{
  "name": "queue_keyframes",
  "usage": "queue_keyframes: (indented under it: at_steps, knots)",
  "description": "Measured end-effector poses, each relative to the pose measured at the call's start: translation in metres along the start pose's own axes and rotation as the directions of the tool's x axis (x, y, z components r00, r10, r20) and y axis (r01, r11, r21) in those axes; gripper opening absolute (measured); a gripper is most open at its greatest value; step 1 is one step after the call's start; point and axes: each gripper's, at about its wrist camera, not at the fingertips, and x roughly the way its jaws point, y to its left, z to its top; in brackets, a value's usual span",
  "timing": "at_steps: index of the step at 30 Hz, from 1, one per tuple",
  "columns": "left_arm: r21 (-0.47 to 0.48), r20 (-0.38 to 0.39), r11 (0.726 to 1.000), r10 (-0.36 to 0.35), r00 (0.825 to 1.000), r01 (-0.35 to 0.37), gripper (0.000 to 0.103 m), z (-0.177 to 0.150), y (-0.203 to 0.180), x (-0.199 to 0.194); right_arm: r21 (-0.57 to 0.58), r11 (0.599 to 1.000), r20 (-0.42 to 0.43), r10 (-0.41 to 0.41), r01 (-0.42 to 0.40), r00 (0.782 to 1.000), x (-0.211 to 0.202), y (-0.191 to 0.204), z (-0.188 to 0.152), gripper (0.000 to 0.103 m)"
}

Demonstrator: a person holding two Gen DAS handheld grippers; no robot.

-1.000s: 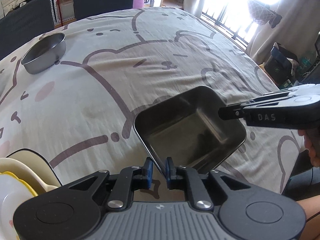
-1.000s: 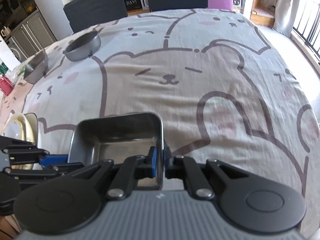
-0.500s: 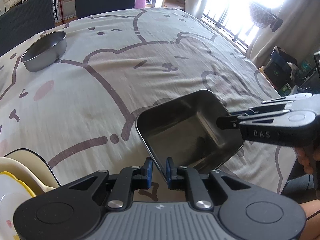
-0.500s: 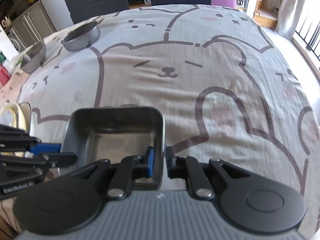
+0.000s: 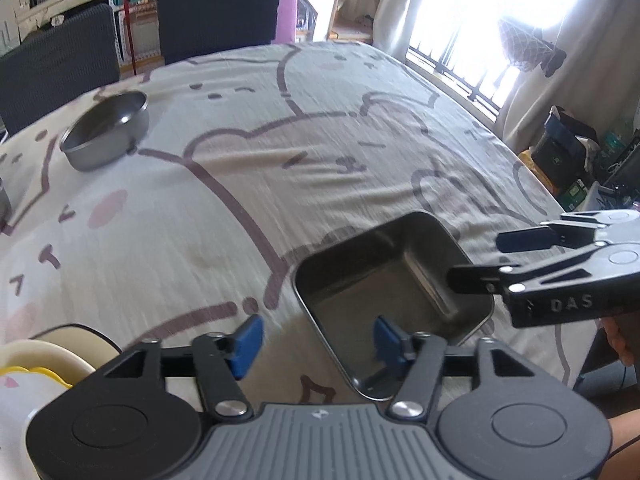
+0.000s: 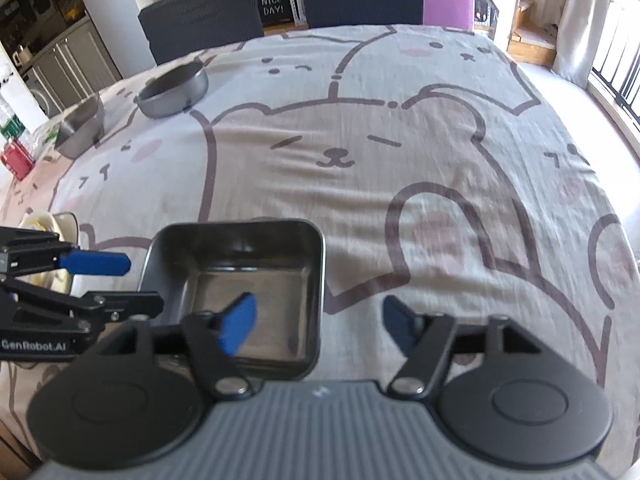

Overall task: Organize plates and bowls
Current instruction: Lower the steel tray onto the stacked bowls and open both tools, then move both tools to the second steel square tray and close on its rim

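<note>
A square metal tray (image 5: 384, 280) lies flat on the bear-print tablecloth near the table's front edge; it also shows in the right wrist view (image 6: 240, 272). My left gripper (image 5: 316, 340) is open, its jaws straddling the tray's near-left rim. My right gripper (image 6: 316, 324) is open, its jaws straddling the tray's right wall. A round metal bowl (image 5: 106, 136) sits far left; it also shows in the right wrist view (image 6: 174, 90). A second metal bowl (image 6: 80, 124) stands left of it.
A stack of cream and yellow plates (image 5: 48, 364) sits at the near left. Dark chairs (image 5: 218, 12) stand behind the table. Bags (image 5: 568, 148) lie on the floor to the right by the window.
Both grippers have opened and let go of the tray's rim. The tray now rests flat on the cloth.
</note>
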Motion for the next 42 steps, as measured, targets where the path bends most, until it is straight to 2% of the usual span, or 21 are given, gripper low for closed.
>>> queue_keyframes:
  at_steps: [5,7,11,17,23,26,33,36,39,42]
  knots:
    - [-0.009,0.032,1.000,-0.001,0.999,0.001,0.090,0.003,0.006,-0.011,0.000,1.000,0.029,-0.002,0.002,1.000,-0.010,0.002,-0.002,0.094]
    - [-0.007,0.048,1.000,0.009,0.999,-0.008,0.096,0.003,0.009,-0.016,0.001,1.000,0.034,-0.004,0.004,0.999,-0.013,0.003,-0.003,0.101]
    - [-0.016,0.091,0.999,0.047,0.995,-0.046,0.103,0.003,0.022,-0.032,0.028,0.999,0.054,-0.018,0.016,0.998,-0.021,0.006,0.000,0.103]
    - [-0.086,0.154,0.990,0.127,0.980,-0.115,0.103,-0.003,0.064,-0.061,0.033,0.999,0.108,-0.037,0.034,0.993,-0.030,0.025,0.017,0.103]
    - [-0.206,0.192,0.960,0.229,0.954,-0.189,0.103,-0.016,0.120,-0.092,0.002,1.000,0.145,-0.009,0.009,0.989,-0.027,0.063,0.036,0.103]
    - [-0.258,0.181,0.941,0.270,0.946,-0.219,0.103,-0.024,0.150,-0.105,-0.018,1.000,0.157,0.011,-0.008,0.988,-0.023,0.088,0.045,0.103]
    - [-0.395,0.176,0.872,0.380,0.908,-0.289,0.103,-0.038,0.219,-0.131,-0.027,0.996,0.169,0.083,-0.080,0.982,-0.010,0.145,0.067,0.103]
    - [-0.418,0.187,0.855,0.412,0.892,-0.307,0.103,-0.030,0.245,-0.136,-0.041,0.994,0.151,0.102,-0.097,0.983,0.003,0.169,0.079,0.103]
    - [-0.446,0.208,0.831,0.457,0.865,-0.332,0.103,-0.020,0.273,-0.138,-0.046,0.993,0.153,0.119,-0.113,0.981,0.016,0.191,0.093,0.103]
    - [-0.471,0.208,0.811,0.484,0.850,-0.347,0.103,-0.005,0.305,-0.132,-0.025,0.989,0.156,0.149,-0.147,0.976,0.029,0.209,0.110,0.103]
